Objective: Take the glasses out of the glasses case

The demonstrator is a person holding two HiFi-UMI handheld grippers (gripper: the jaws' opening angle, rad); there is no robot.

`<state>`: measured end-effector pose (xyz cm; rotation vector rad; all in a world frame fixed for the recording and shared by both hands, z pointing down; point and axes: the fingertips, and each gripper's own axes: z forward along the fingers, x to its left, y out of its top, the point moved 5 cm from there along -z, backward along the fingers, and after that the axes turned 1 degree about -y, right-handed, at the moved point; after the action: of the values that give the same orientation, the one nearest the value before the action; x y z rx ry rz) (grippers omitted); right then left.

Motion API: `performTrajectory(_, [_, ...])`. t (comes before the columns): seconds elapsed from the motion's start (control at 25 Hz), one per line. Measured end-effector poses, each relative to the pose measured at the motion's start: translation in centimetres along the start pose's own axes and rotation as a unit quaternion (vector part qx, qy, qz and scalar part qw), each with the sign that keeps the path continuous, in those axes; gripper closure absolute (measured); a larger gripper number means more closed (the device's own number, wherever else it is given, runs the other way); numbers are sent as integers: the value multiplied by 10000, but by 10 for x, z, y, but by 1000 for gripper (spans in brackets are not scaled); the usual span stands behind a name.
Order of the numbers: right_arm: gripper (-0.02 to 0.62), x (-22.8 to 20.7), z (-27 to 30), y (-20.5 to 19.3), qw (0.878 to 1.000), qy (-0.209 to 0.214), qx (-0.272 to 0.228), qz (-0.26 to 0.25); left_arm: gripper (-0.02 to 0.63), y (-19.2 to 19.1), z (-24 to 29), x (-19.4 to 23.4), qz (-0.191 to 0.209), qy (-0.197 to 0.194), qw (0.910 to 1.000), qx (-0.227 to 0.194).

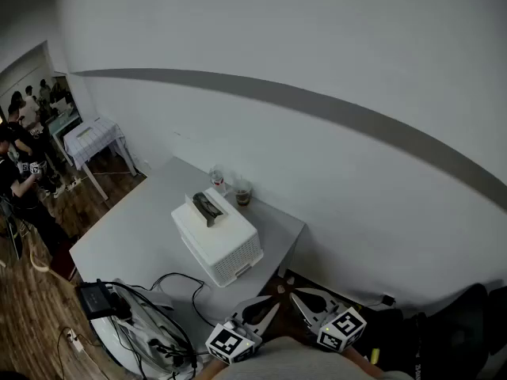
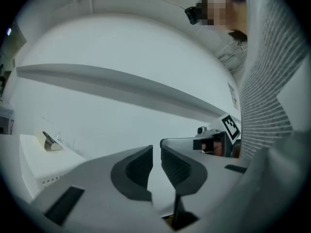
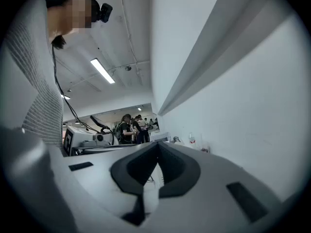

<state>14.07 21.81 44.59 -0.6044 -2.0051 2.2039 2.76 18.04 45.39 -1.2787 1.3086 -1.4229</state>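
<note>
A dark glasses case (image 1: 208, 207) lies shut on top of a white slotted box (image 1: 226, 252) in the middle of the grey table (image 1: 135, 236). In the left gripper view the glasses case (image 2: 49, 141) shows far off at the left on that white box (image 2: 34, 161). No glasses are visible. My left gripper (image 1: 272, 302) (image 2: 156, 150) and right gripper (image 1: 295, 296) (image 3: 158, 145) hang side by side off the table's near corner, well short of the case. Both are shut with nothing held; the left shows only a thin slit between its jaws.
Two small drink cups (image 1: 242, 192) (image 1: 216, 177) stand by the wall behind the box. A black device (image 1: 97, 298) with tangled cables sits at the table's near left. People stand far left near a cloth-covered table (image 1: 91, 137). The wall runs close on the right.
</note>
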Motion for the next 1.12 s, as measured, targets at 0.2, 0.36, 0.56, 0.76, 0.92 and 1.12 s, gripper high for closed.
performTrajectory(0.2, [581,0,-2,-2,10000,-45,8,11,546,-1,-1,0,-40,-3,10000,51])
performTrajectory(0.36, [581,2,-4,-3,10000,-41,-14,-33,546,-5,-3,-2,-57,-10,9999,91])
performTrajectory(0.56, [580,2,-5,-4,9999,34,-115,14,546,-4,-2,-3,-79,16,9999,83])
performTrajectory(0.76, [580,-1,-8,-9,9999,56,-56,133,546,-8,0,-6,-121,39,9999,96])
performTrajectory(0.92, [580,-3,-8,-15,9996,65,15,263,546,-12,2,-6,-173,27,9998,119])
performTrajectory(1.12, [580,-1,-2,-18,9995,89,73,279,546,-11,0,1,-174,62,9998,68])
